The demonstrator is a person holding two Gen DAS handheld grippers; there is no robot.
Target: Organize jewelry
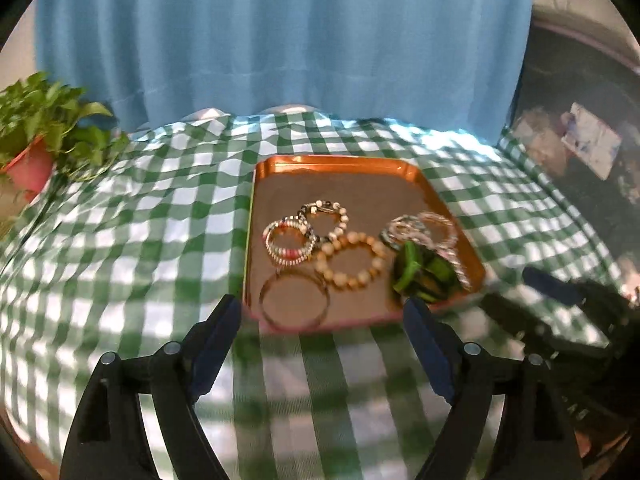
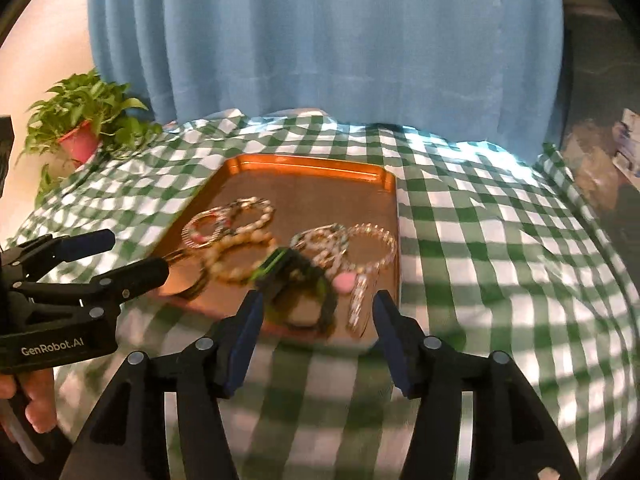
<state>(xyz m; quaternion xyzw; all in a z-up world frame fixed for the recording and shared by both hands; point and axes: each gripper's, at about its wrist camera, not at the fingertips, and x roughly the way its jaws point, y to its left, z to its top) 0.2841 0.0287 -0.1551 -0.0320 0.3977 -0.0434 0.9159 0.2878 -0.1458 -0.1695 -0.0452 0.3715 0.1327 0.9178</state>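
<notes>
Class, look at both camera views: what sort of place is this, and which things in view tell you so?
Probably a home room with a table set up for the task. A green-and-white checked tablecloth covers the surface, a blue curtain hangs behind, and a potted plant stands at the far left. A copper tray holds bracelets.

Bracelets [image 1: 352, 260] in tray [image 1: 340, 168] on tablecloth [image 1: 140, 240], plant [image 1: 40, 128] far left (curtain [image 1: 280, 40] behind)

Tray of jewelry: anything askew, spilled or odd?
Nothing has spilled; every piece lies inside the orange tray. The bracelets overlap in a jumble, and the green piece sits on the clear beaded ones near the tray's right edge.
</notes>
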